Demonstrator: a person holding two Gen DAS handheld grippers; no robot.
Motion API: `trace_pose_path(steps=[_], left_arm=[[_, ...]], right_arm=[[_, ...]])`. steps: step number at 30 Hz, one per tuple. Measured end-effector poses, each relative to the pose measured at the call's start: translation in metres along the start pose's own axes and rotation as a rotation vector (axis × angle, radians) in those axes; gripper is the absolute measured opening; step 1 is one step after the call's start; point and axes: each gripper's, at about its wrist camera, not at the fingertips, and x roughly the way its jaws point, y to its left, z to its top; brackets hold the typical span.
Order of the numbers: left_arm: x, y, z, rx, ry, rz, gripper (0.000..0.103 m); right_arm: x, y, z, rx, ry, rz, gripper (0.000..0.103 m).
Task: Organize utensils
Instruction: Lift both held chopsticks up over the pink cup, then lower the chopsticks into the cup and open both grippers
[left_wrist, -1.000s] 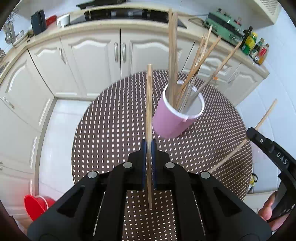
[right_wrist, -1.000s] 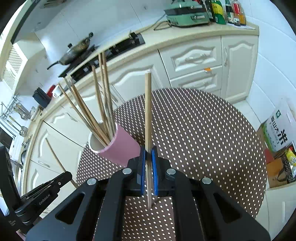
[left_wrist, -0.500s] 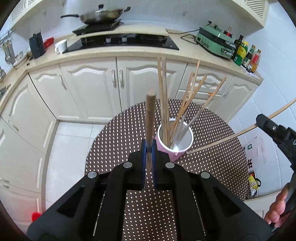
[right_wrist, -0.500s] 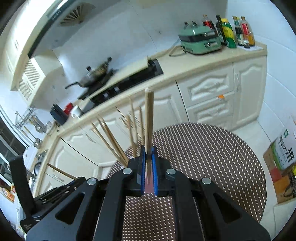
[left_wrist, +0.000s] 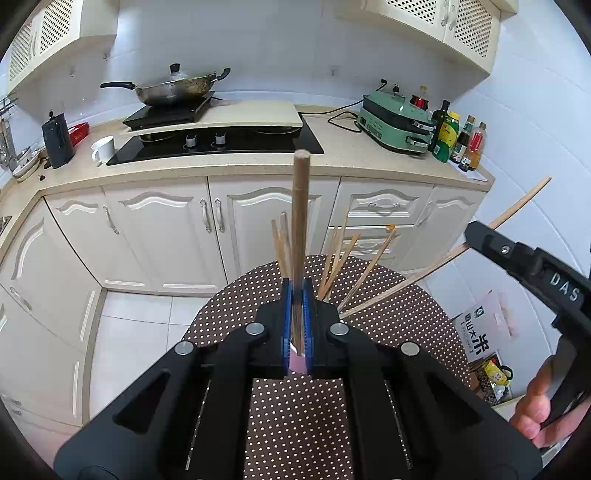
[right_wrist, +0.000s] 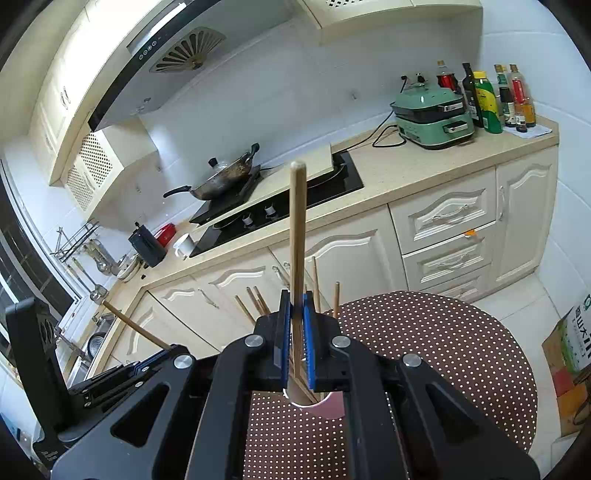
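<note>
1. While both hands are holding their tools above the dotted table (left_wrist: 402, 325), each tool is carrying one chopstick, so the step in hand looks like bringing the two sticks to the cup.
2. The left gripper (left_wrist: 297, 295) is clamping a chopstick (left_wrist: 300, 221) between its blue pads, jaws squeezed together on it, and the stick is pointing up past the cabinet doors.
3. The right gripper (right_wrist: 296, 306) is doing the same with its own chopstick (right_wrist: 296, 236), jaws pressed shut on the wood, the stick standing nearly upright in its view.
4. The pink cup (right_wrist: 325, 404) is sitting on the table just under both tools, mostly hidden behind the black frames, and a bundle of chopsticks (left_wrist: 347, 258) is fanning out of it.
5. From the left camera, the right tool is showing at the edge with a hand (left_wrist: 535, 413) gripping its handle, its stick slanting down toward the cup.
6. Next, I would judge, each stick's lower end needs steering over the cup's mouth and lowering in among the others before the jaws let go.
7. Crowding is the worry: the leaning sticks are leaving little free room, and the two tools are working close together.
</note>
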Motion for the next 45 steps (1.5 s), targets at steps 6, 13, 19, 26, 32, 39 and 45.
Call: trace_pose_path(steps=[6, 13, 19, 26, 32, 39, 45], left_arm=[[0.003, -0.005, 0.008, 0.014, -0.003, -0.009, 0.006], [0.033, -0.005, 0.001, 0.008, 0.072, -0.01, 0.006], [0.062, -0.001, -0.01, -0.008, 0.147, -0.002, 0.006], [0.09, 0.007, -0.019, -0.042, 0.208, -0.011, 0.006], [0.112, 0.013, -0.023, -0.056, 0.24, -0.009, 0.006], [0.128, 0.022, -0.021, -0.081, 0.21, -0.024, 0.007], [0.138, 0.026, -0.028, -0.08, 0.243, -0.06, 0.007]], right_arm=[[0.014, 0.001, -0.002, -0.015, 0.03, -0.007, 0.005], [0.045, -0.003, -0.021, -0.02, 0.113, -0.047, 0.005], [0.07, -0.01, -0.036, -0.017, 0.185, -0.075, 0.005], [0.102, -0.018, -0.05, -0.019, 0.266, -0.095, 0.005], [0.122, -0.021, -0.052, -0.018, 0.288, -0.101, 0.006], [0.143, -0.023, -0.054, -0.012, 0.31, -0.114, 0.006], [0.151, -0.024, -0.054, 0.026, 0.351, -0.093, 0.011]])
